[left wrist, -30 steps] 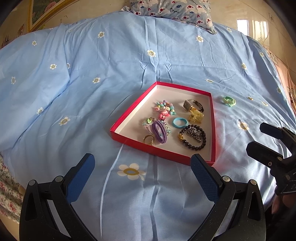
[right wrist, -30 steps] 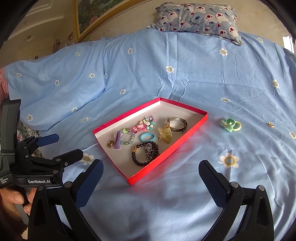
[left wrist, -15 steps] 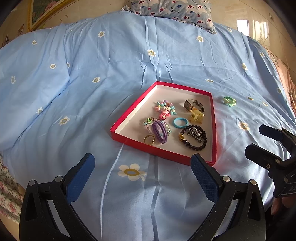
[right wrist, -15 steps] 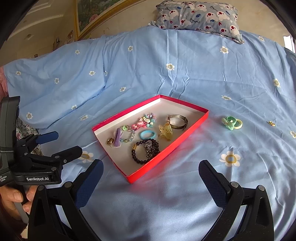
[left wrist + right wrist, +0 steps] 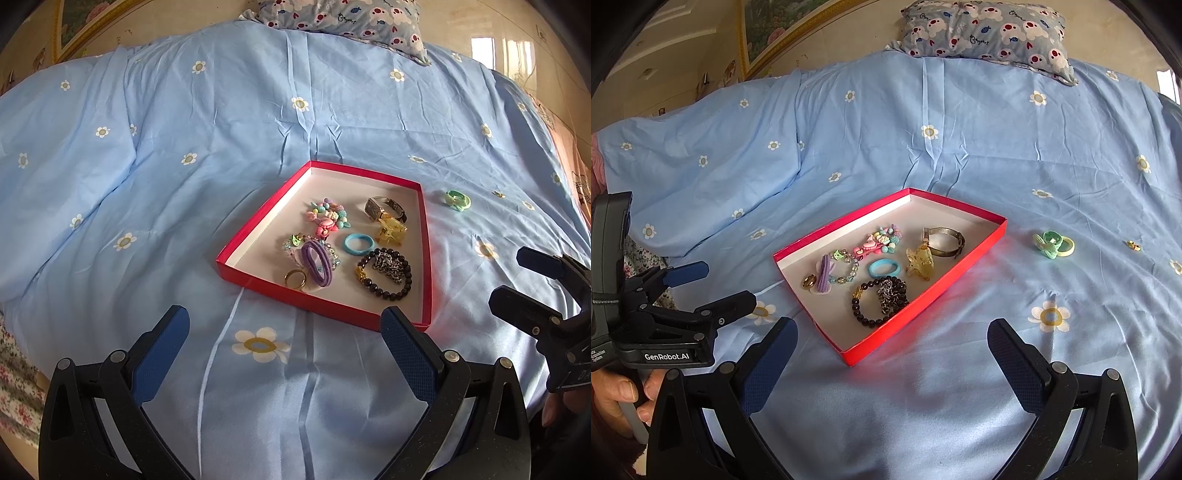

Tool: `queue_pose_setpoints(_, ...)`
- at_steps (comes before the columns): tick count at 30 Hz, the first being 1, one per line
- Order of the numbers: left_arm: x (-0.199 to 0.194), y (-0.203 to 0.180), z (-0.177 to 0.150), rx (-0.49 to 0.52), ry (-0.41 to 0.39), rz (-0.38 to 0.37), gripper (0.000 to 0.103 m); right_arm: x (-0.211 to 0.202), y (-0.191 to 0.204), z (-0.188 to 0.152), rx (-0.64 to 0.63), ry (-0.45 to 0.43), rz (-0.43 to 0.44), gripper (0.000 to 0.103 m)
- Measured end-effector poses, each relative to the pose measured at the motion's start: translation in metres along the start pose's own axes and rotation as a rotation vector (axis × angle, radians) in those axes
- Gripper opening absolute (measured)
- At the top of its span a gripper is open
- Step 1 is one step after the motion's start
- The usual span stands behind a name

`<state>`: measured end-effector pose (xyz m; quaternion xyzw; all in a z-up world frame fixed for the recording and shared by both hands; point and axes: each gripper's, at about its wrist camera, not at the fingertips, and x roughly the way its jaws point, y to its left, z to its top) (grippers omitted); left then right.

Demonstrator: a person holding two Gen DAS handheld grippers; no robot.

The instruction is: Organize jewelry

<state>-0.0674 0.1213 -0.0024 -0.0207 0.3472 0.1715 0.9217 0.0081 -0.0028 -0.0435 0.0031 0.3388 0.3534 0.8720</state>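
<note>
Both tongs spread, empty: left gripper [image 5: 284, 334], right gripper [image 5: 892, 343] near red tray [image 5: 923, 308] (green ring [image 5: 1051, 243] outside, likely next).

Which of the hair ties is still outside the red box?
The green hair tie lies on the blue sheet right of the red box. The purple and blue ones lie inside it.

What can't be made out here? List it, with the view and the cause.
- Small gold piece on the blue sheet, right wrist view: too small to identify.
- Watch face in the red tray, left wrist view: too small to read.
- Right claw, left wrist view: body cut off by the frame edge.
- Left claw, right wrist view: label partly cut off at the edge.
</note>
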Motion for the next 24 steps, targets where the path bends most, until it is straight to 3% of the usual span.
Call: queue_pose_setpoints(24, 0.011, -0.003, 0.001, -0.002, 0.019, -0.007, 0.103, 0.01, -0.007, 0.0, 0.025, 0.023, 0.008, 0.103)
